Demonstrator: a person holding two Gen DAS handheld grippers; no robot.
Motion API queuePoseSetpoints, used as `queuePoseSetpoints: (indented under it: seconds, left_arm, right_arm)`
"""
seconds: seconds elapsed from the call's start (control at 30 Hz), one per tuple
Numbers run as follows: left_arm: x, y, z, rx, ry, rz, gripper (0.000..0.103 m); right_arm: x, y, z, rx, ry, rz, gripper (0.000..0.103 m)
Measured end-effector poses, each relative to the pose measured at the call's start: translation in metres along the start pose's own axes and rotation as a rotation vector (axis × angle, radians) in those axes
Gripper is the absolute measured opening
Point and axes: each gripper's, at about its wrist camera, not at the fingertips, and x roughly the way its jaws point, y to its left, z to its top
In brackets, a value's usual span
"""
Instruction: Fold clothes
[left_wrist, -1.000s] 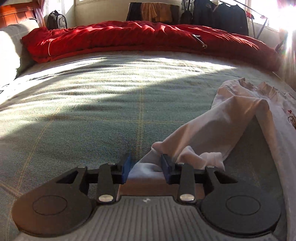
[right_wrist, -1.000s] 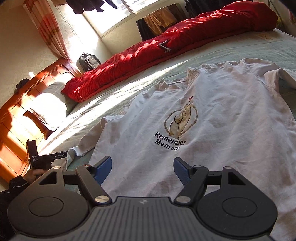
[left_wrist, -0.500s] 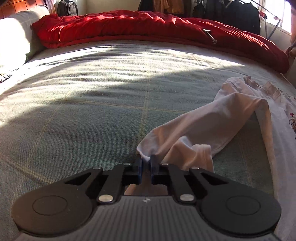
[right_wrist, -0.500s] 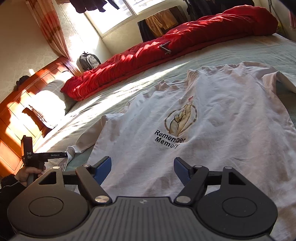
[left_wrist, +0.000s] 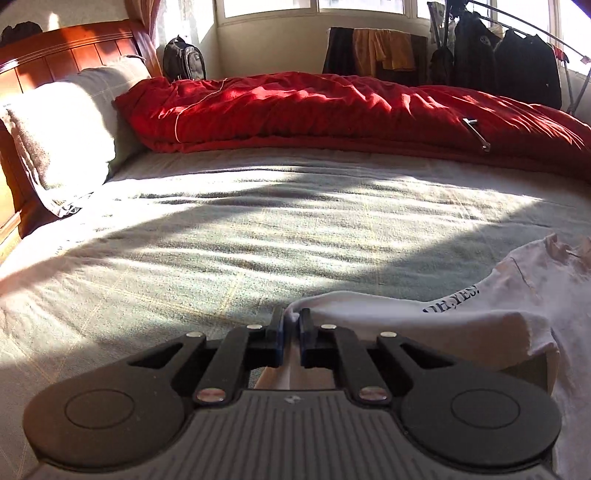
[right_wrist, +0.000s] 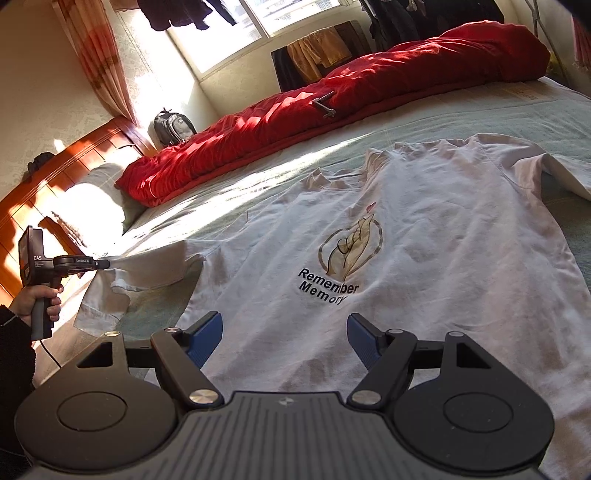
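the left tongs (left_wrist: 291, 325) pinch the sleeve (right_wrist: 147, 273) of the white t-shirt (right_wrist: 424, 258), lifted beside its chest print, while the right tongs (right_wrist: 284, 332) gape wide above its hem on the bed (left_wrist: 258, 229).

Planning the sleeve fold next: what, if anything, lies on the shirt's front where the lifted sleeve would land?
Nothing visible does. The left gripper is shut on the sleeve, and the shirt front lies bare and flat. The right gripper hovers open above the lower front.
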Motion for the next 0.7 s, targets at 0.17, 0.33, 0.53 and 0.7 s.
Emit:
queuePoseSetpoints:
  seconds: [0.17, 0.33, 0.53, 0.7]
  left_arm:
    - [0.024, 0.006, 0.005, -0.012, 0.054, 0.023, 0.006]
    - [0.041, 0.021, 0.000, -0.108, 0.100, 0.011, 0.018]
    - [0.007, 0.051, -0.013, -0.234, -0.004, -0.041, 0.032]
    - [-0.014, 0.079, -0.039, -0.327, -0.012, -0.025, 0.044]
  right_arm:
    - [0.000, -0.003, 0.001, 0.004, -0.001, -0.004, 0.078]
    - [-0.001, -0.003, -0.001, -0.001, 0.009, -0.004, 0.079]
    - [-0.003, -0.005, -0.002, 0.003, 0.010, -0.006, 0.081]
    - [-0.003, -0.002, -0.004, 0.007, 0.013, 0.015, 0.081]
